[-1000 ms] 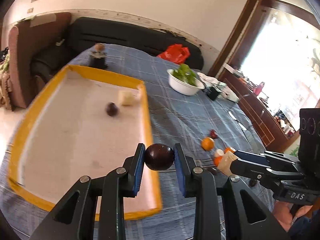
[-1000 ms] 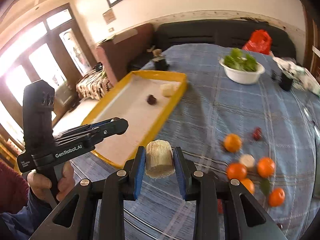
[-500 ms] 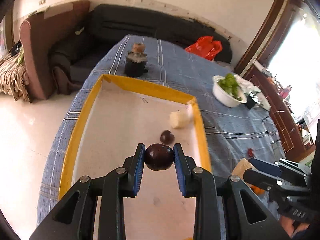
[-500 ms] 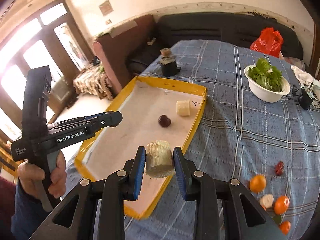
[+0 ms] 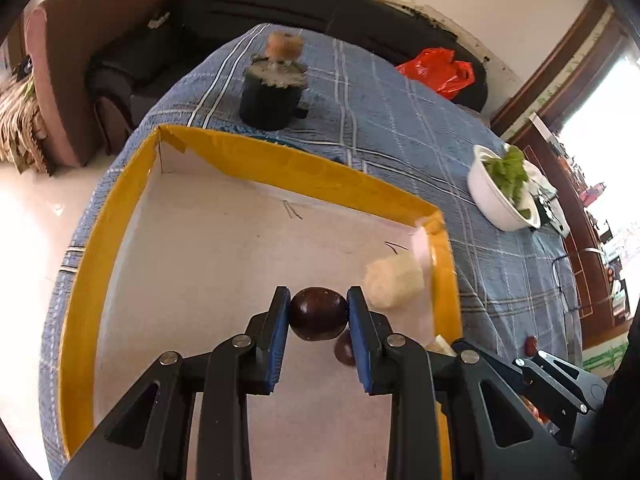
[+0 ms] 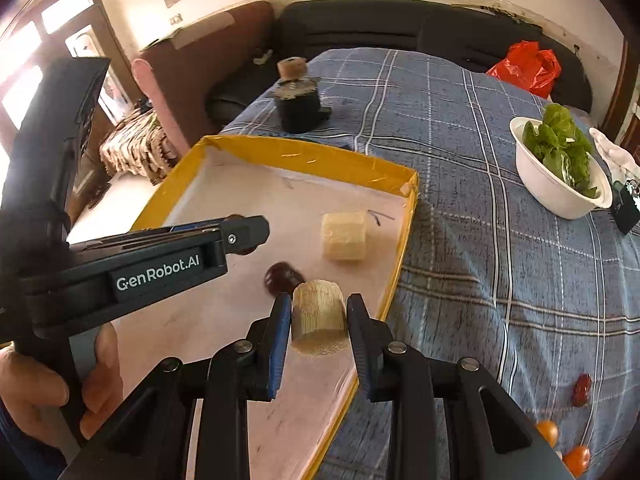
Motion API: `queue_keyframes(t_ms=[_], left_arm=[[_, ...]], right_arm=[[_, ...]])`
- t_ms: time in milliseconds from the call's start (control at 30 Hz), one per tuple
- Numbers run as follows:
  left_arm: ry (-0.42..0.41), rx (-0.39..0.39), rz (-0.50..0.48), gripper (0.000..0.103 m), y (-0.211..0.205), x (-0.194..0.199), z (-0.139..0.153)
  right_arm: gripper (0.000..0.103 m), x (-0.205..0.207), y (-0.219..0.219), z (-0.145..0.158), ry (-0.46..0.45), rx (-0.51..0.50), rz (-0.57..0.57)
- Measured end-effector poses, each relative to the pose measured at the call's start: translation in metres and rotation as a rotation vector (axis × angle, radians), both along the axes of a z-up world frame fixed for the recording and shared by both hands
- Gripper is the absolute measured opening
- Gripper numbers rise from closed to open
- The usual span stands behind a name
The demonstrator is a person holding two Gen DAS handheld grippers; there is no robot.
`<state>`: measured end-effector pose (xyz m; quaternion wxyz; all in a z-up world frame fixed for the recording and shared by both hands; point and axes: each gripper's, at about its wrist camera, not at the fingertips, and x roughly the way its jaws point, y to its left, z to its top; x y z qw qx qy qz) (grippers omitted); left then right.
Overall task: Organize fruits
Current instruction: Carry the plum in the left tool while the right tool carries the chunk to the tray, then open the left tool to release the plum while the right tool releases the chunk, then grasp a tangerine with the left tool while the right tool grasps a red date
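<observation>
Glossy dark-maroon round fruit (image 5: 318, 314)

One text can be read: "GenRobot.AI", in white letters on a black plate. It stands on the side of the left claw (image 6: 244, 234), in the right wrist view.

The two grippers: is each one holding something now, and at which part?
Left gripper clamps a dark round fruit by its two sides. Right gripper clamps a pale ridged cylinder piece by its curved sides.

Two fruits (image 6: 343, 236) in tray (image 6: 312, 160) on table (image 6: 460, 240), bowl (image 6: 556, 184) right of tray
</observation>
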<state>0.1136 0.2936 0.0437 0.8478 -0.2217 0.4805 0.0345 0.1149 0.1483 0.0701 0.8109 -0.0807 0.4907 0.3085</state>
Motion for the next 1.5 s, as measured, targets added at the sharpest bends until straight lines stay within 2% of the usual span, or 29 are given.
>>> queue_keyframes(t_ms=[133,333,467,833,867,933,1000,1133,1267,1400,1500], left_arm=[[0.011,-0.041,-0.002,0.028,0.003,0.005,-0.013],[0.007,-0.059,-0.018,0.028,-0.001,0.004,-0.017],[-0.004,-0.054,-0.018,0.028,-0.003,0.001,-0.015],[0.009,-0.071,0.012,0.029,-0.002,-0.007,-0.020],[0.009,-0.073,0.015,0.029,-0.001,-0.008,-0.020],[0.001,-0.083,0.027,0.047,-0.001,-0.013,-0.018],[-0.012,-0.083,0.036,0.050,-0.001,-0.018,-0.016],[-0.028,-0.096,0.049,0.050,-0.004,-0.032,-0.009],[-0.100,-0.056,0.033,0.050,-0.022,-0.059,0.017],[-0.180,-0.046,-0.014,0.050,-0.050,-0.084,0.042],[-0.230,-0.071,-0.076,0.050,-0.082,-0.101,0.053]], right_arm=[[0.032,0.011,0.002,-0.006,0.013,0.021,-0.004],[0.032,0.017,0.010,-0.016,0.014,0.006,-0.008],[0.032,0.020,0.008,-0.020,0.025,0.035,-0.013],[0.038,0.010,-0.012,-0.004,-0.002,0.086,-0.014],[0.038,0.007,-0.019,-0.001,0.002,0.101,-0.018],[0.039,0.000,-0.029,0.005,0.007,0.130,-0.020],[0.041,-0.012,-0.044,0.011,0.007,0.157,-0.021],[0.042,-0.040,-0.077,0.021,0.021,0.213,-0.013],[0.042,-0.070,-0.123,0.033,0.004,0.286,-0.006],[0.042,-0.084,-0.186,0.045,-0.018,0.365,-0.071],[0.045,-0.084,-0.240,0.048,-0.025,0.422,-0.158]])
